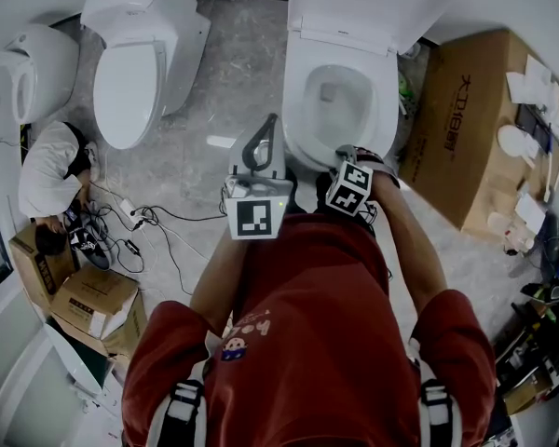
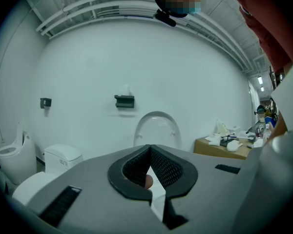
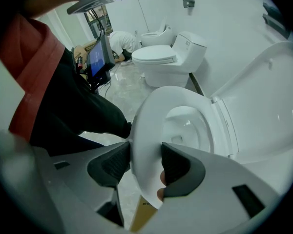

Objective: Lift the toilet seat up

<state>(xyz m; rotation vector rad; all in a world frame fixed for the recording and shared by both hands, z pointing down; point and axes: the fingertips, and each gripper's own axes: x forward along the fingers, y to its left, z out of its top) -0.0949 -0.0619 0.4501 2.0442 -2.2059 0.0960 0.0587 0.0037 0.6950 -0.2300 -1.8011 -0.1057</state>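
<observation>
The white toilet seat (image 3: 146, 126) is tilted up off the bowl (image 3: 185, 126), and its front rim stands between the two pads of my right gripper (image 3: 145, 162), which is shut on it and points steeply down. In the head view this gripper (image 1: 347, 166) sits at the front of the toilet (image 1: 340, 96), its jaws hidden under the marker cube. The lid (image 1: 354, 7) stands upright against the tank. My left gripper (image 1: 264, 138) hovers left of the bowl, held about level; its tips (image 2: 149, 152) meet with nothing between them.
A second toilet (image 1: 135, 63) and a white fixture (image 1: 33, 68) stand at the left. A person in white (image 1: 51, 170) crouches there beside cables (image 1: 140, 222) and cardboard boxes (image 1: 88, 301). A large cardboard box (image 1: 466, 128) with clutter stands right of the toilet.
</observation>
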